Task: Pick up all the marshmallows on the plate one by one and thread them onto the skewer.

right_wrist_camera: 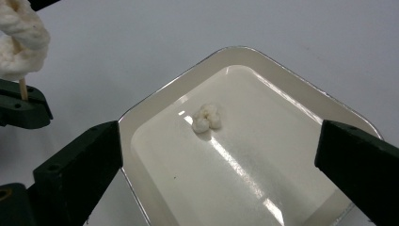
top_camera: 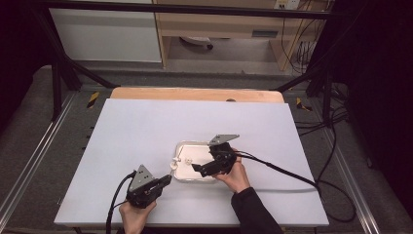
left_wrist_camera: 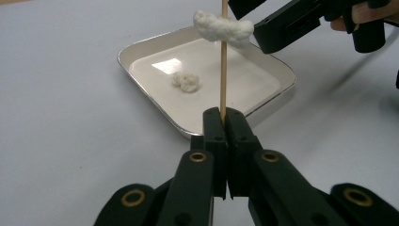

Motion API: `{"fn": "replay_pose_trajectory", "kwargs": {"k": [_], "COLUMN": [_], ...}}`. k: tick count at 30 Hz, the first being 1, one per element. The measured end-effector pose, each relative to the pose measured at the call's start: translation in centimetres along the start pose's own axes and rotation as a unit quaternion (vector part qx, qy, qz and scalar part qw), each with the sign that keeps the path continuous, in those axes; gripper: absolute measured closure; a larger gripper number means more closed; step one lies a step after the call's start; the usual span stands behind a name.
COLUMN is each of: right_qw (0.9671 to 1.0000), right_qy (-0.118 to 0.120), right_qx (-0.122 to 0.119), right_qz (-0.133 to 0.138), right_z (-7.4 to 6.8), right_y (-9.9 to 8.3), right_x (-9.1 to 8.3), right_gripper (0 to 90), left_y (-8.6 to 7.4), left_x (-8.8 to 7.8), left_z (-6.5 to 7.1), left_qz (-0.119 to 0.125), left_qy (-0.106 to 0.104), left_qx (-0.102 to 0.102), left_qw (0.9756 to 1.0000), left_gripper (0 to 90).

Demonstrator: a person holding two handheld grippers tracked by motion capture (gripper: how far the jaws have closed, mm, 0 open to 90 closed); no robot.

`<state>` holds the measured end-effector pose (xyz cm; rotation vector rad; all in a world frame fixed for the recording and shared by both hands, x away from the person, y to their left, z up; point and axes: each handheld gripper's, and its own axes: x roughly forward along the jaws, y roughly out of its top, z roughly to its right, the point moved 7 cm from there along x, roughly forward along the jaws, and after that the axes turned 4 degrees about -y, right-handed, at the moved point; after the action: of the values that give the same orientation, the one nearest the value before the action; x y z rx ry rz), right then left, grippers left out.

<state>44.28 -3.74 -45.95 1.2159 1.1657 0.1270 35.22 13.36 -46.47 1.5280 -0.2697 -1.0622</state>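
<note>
Item: left gripper (left_wrist_camera: 224, 123), jaws pressed together on the lower end of a thin wooden skewer (left_wrist_camera: 223, 70) that rises upright from between the tips; a white, fluffy lump of soft food (left_wrist_camera: 223, 27) is threaded on the skewer high above the jaws. In the high view this gripper (top_camera: 168, 179) sits at the near left of the table, its tips just short of the tray's near-left corner. Item: shallow white rectangular tray with rounded corners and a thin metallic rim (right_wrist_camera: 164, 92), lying flat on the pale blue-white tabletop (top_camera: 141, 126), directly ahead of the left gripper's jaws and beneath the right gripper. Item: second small white fluffy piece (right_wrist_camera: 207, 117), loose on the tray floor, ahead of and between the right gripper's jaws, apart from all four tray walls. Item: right gripper (right_wrist_camera: 221, 155), jaws spread as wide as they go, nothing between the pads, hanging above the tray with one jaw over the tray's near-left rim and the other over its right side; in the high view it (top_camera: 197, 169) is over the tray's near edge, tips turned toward the left gripper. Clearance: the skewered lump sits just beside the right gripper's left jaw; bare tabletop lies open beyond the tray on the far, left and right sides, up to the wooden strip (top_camera: 195, 94) along the far edge.
</note>
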Motion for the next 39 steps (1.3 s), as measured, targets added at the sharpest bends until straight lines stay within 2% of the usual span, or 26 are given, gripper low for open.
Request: {"fn": "replay_pose_trajectory", "kwargs": {"k": [7,15,20,26,28,31,34,39], "right_qw": [0.9997,0.9999,0.9995,0.9986,0.9985,0.9979,0.9974,0.9968], "right_qy": [-0.001,0.001,-0.003,0.009,0.011,0.017,0.022,0.024], "right_qx": [-0.018,-0.005,-0.016,-0.036,-0.031,-0.036,-0.049,-0.064], "right_qz": [-0.014,-0.017,-0.027,-0.038,-0.043,-0.05,-0.049,-0.043], "right_z": [-0.2,0.3,0.5,0.0,0.1,0.0,-0.1,-0.3], "right_y": [0.5,0.7,0.7,0.6,0.4,0.1,0.0,-0.1], "right_x": [1.8,3.3,4.1,5.2,5.5,5.8,5.8,5.9], "right_gripper": [8.0,15.5,20.2,32.4,36.8,43.9,50.2,56.9], "left_y": [0.0,-0.1,-0.2,-0.1,-0.1,-0.1,-0.1,-0.2], "left_x": [-0.2,0.0,0.0,-0.2,-0.2,-0.1,0.0,0.1], "left_z": [-0.1,-0.1,-0.2,-0.4,-0.4,-0.4,-0.3,-0.2], "left_qz": [0.004,0.005,0.005,0.01,0.01,0.008,0.009,0.004], "left_qy": [0.001,-0.001,-0.001,-0.005,-0.002,-0.004,-0.007,-0.002], "left_qx": [0.001,-0.001,-0.003,-0.004,-0.003,-0.004,-0.003,-0.001], "left_qw": [1.0,1.0,1.0,0.9999,0.9999,1.0,0.9999,1.0], "left_gripper": [88.3,88.3,88.3,88.3,88.3,88.3,88.2,88.3]}}
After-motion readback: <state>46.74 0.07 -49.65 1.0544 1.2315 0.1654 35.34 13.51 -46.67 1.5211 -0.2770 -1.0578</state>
